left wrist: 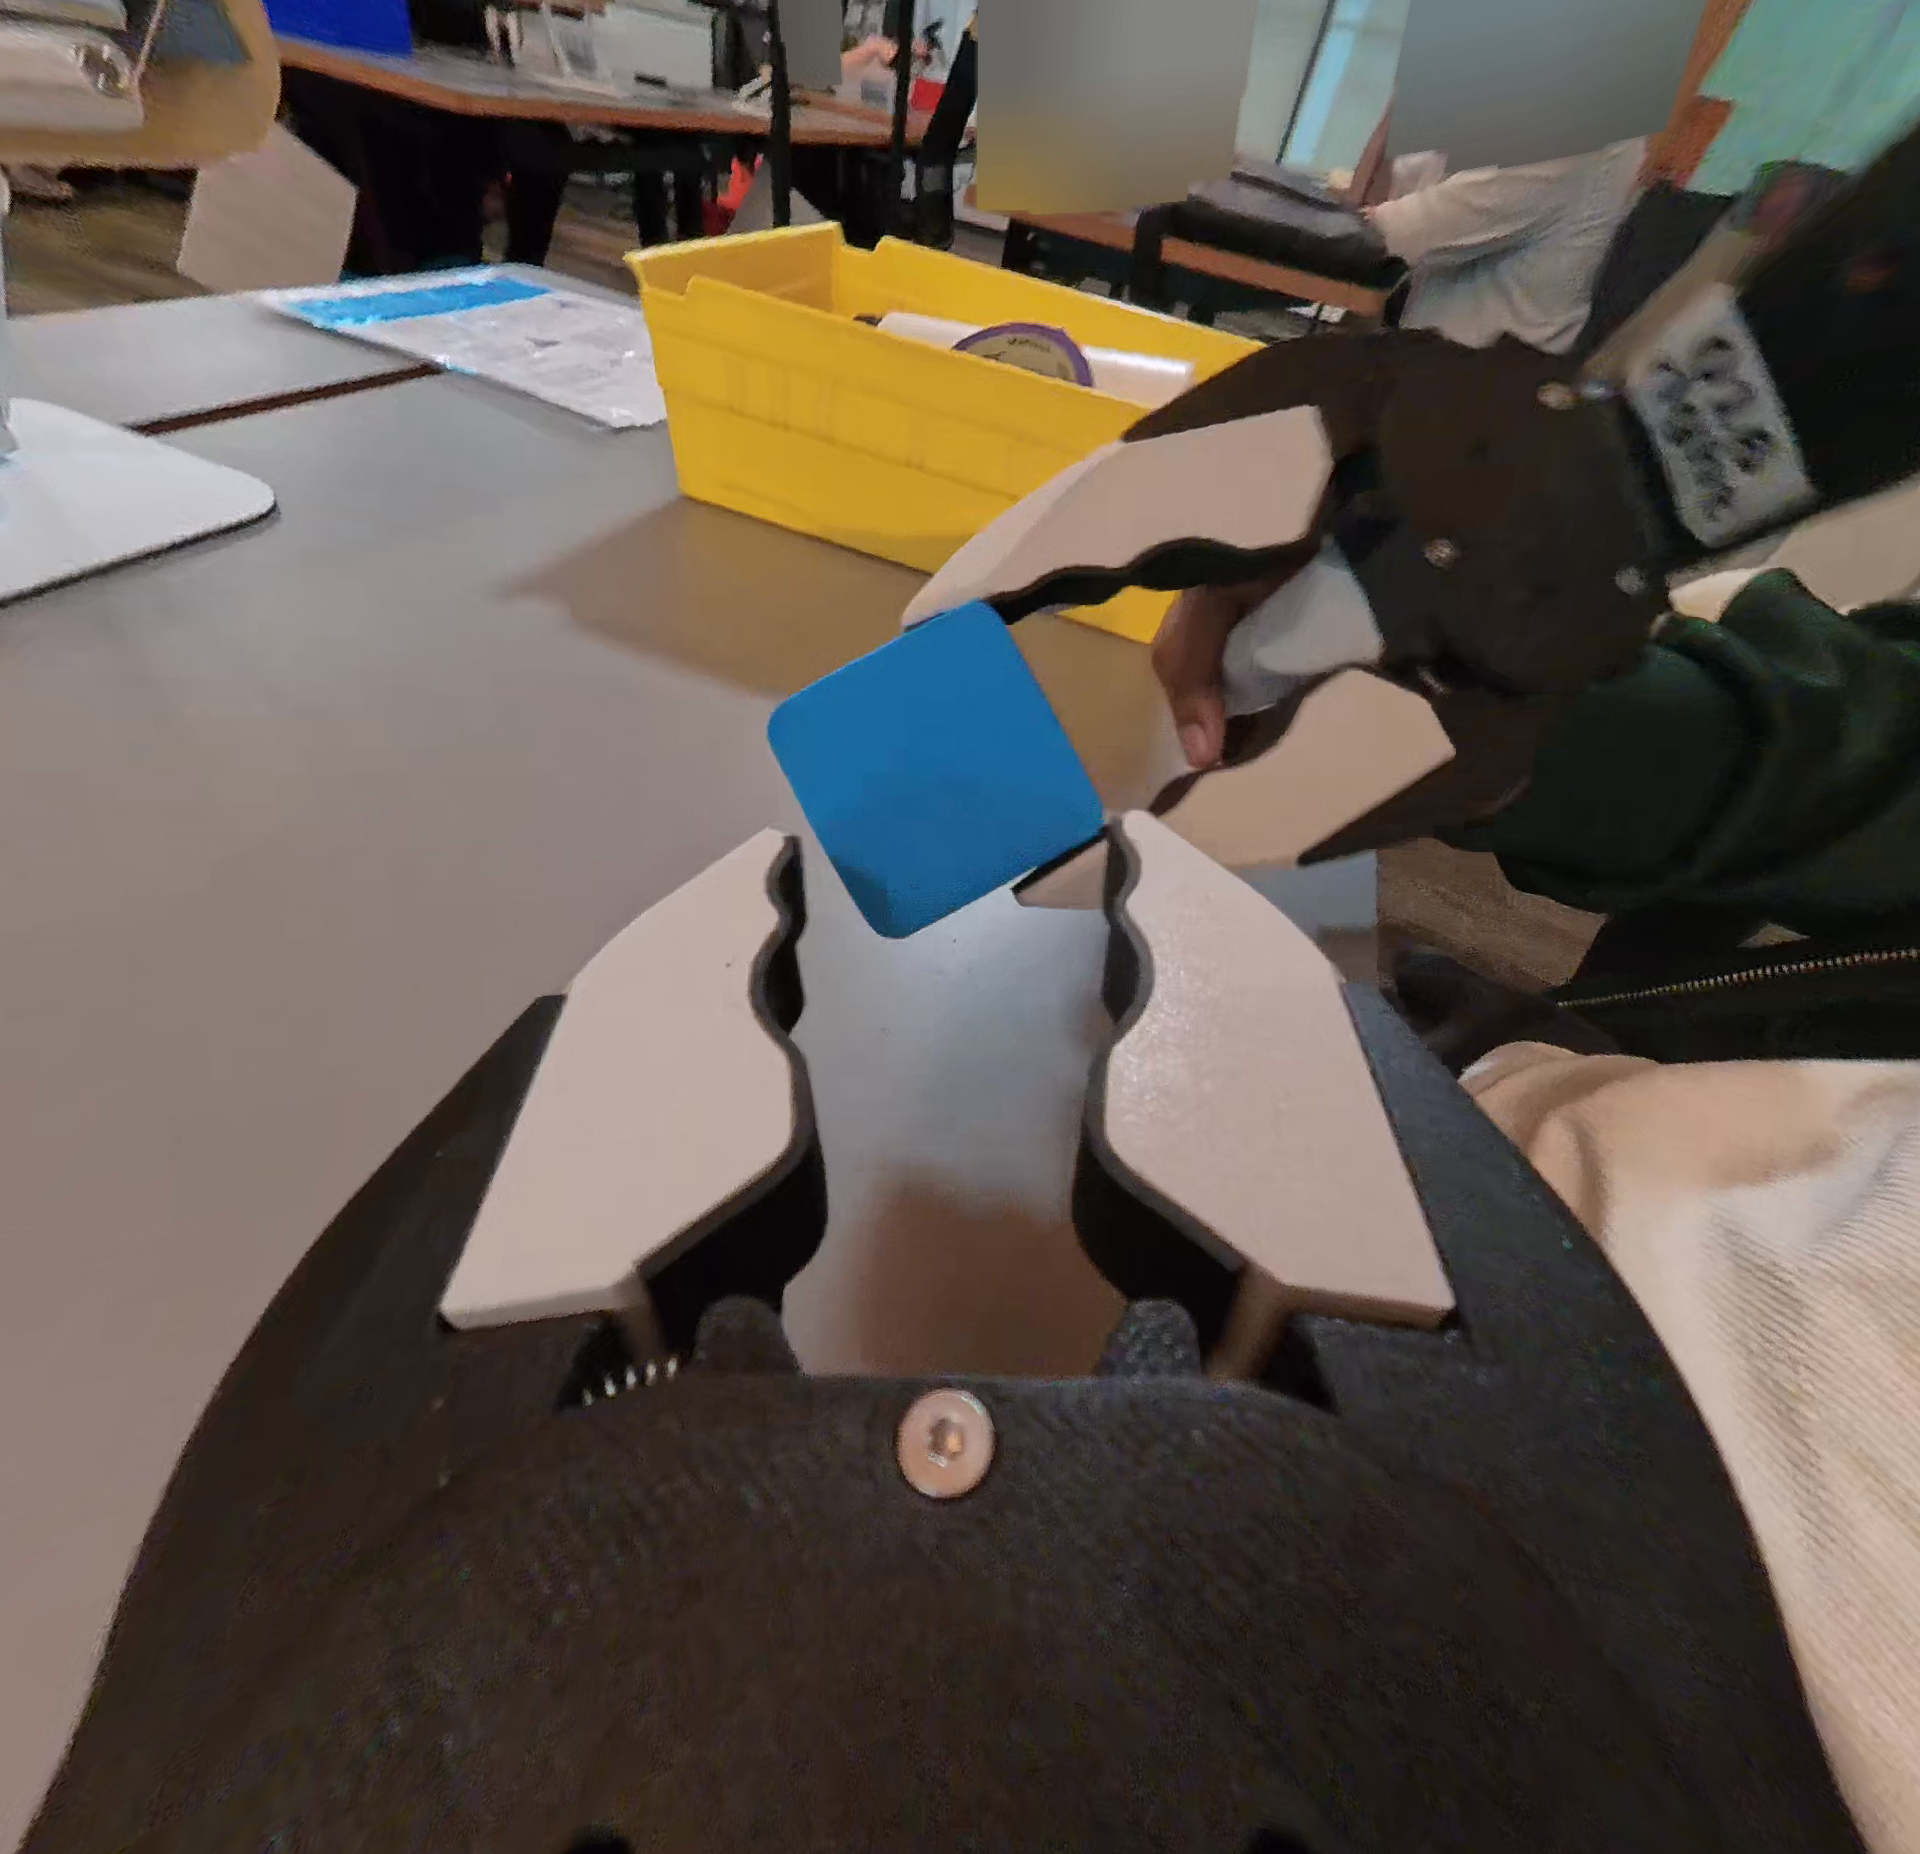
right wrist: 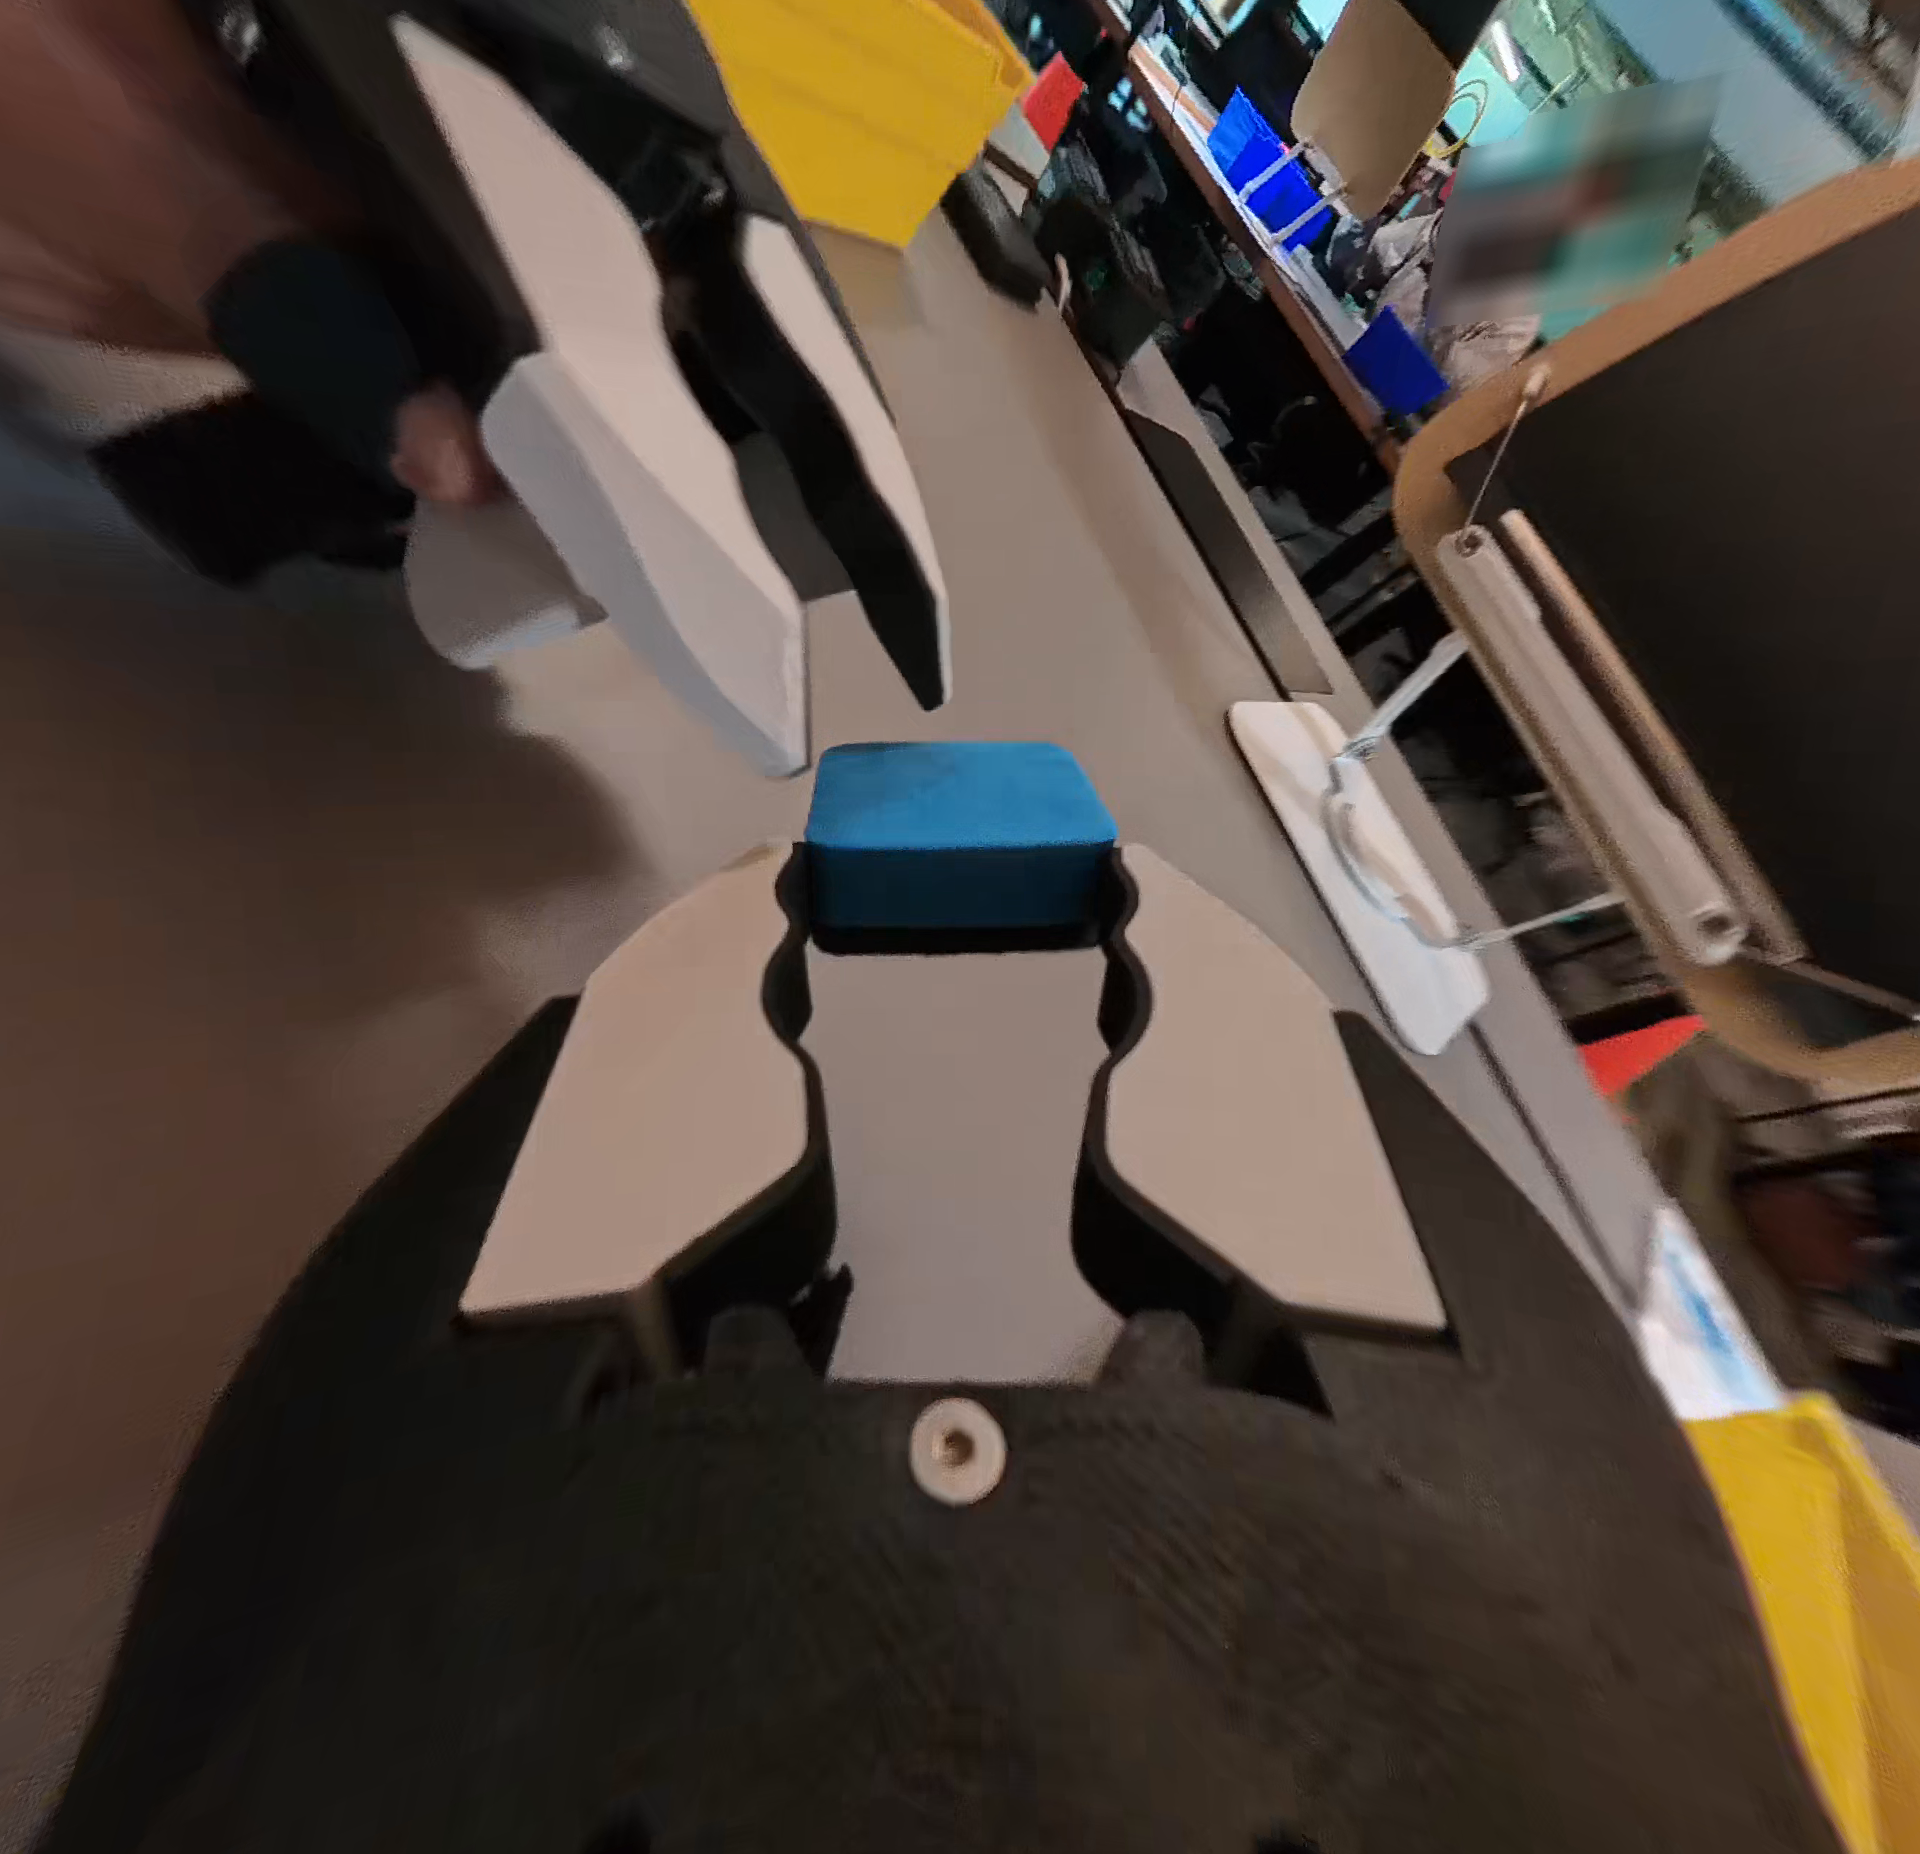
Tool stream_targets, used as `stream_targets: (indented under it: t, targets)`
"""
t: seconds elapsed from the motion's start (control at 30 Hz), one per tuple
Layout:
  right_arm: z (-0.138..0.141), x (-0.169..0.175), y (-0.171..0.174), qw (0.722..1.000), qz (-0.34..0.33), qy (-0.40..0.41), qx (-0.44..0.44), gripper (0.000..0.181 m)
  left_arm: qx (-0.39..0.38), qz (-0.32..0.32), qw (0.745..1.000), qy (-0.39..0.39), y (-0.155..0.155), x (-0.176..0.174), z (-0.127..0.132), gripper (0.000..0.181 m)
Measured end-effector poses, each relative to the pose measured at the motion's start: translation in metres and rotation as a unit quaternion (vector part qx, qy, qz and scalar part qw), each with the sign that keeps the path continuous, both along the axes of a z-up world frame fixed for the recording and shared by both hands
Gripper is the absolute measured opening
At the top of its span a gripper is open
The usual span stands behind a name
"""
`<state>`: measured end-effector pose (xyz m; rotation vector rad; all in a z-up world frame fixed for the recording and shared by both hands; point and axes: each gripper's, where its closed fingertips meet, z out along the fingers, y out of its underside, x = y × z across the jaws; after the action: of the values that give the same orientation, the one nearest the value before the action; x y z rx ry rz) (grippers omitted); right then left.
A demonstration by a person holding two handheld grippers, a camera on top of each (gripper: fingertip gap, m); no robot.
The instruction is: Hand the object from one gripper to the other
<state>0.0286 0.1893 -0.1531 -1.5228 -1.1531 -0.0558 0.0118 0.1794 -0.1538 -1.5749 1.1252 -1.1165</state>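
A broad grey bench (left wrist: pixel 312 765) filled the scene, with a crowded workroom blurred beyond it. On the bench's far side stood a yellow bin (left wrist: pixel 831 422) holding a purple-lidded container (left wrist: pixel 1023 348) and a white roll, its contents only partly visible. Left of the bin lay a printed sheet in a clear sleeve (left wrist: pixel 478 324), and at the bench's left edge sat a white stand base (left wrist: pixel 114 500).

The right gripper (right wrist: pixel 951 869), held by a person in a dark green sleeve (left wrist: pixel 1714 765), reached in from the right of the left wrist view; its jaws were clamped on the blue block (left wrist: pixel 935 765), one grey finger against the block's upper corner and the other against its lower right edge. In the right wrist view the block (right wrist: pixel 956 838) sat pinched at the very tips of the fingers, its rounded top face showing.

The left gripper (left wrist: pixel 951 854) hovered just below and before the block, above the bench, its jaws parted and holding nothing; the block's lowest corner dipped toward the gap between the fingertips, and whether the right fingertip touched the block could not be told. From the right wrist view the left gripper (right wrist: pixel 862 724) pointed down toward the block from above, its fingers apart.
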Motion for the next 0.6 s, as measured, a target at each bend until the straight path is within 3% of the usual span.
stream_targets:
  t: [0.03, 0.1, 0.23, 0.47, 0.57, 0.6]
  targets:
    - [-0.001, -0.001, 0.000, 1.000, -0.004, -0.026, 0.016, 0.054, -0.016, 0.007, 1.000, 0.003, 0.003, 0.000, -0.003, 0.067]
    - [-0.005, -0.003, 0.000, 0.996, -0.018, -0.074, 0.040, 0.054, -0.057, 0.030, 0.998, 0.005, 0.010, 0.001, -0.011, 0.092]
    - [-0.006, -0.008, -0.001, 0.983, -0.038, -0.153, 0.093, 0.054, -0.150, 0.033, 0.988, -0.011, 0.011, 0.003, -0.019, 0.099]
    - [-0.002, -0.016, -0.006, 0.965, -0.061, -0.212, 0.139, 0.054, -0.162, 0.006, 0.987, 0.003, -0.003, 0.010, -0.021, 0.085]
    - [-0.003, -0.019, -0.007, 0.965, -0.062, -0.213, 0.139, 0.054, -0.150, 0.001, 0.988, 0.023, -0.008, 0.010, -0.024, 0.062]
    - [-0.002, -0.018, -0.007, 0.965, -0.064, -0.212, 0.138, 0.055, -0.146, 0.002, 0.989, 0.024, -0.008, 0.010, -0.024, 0.062]
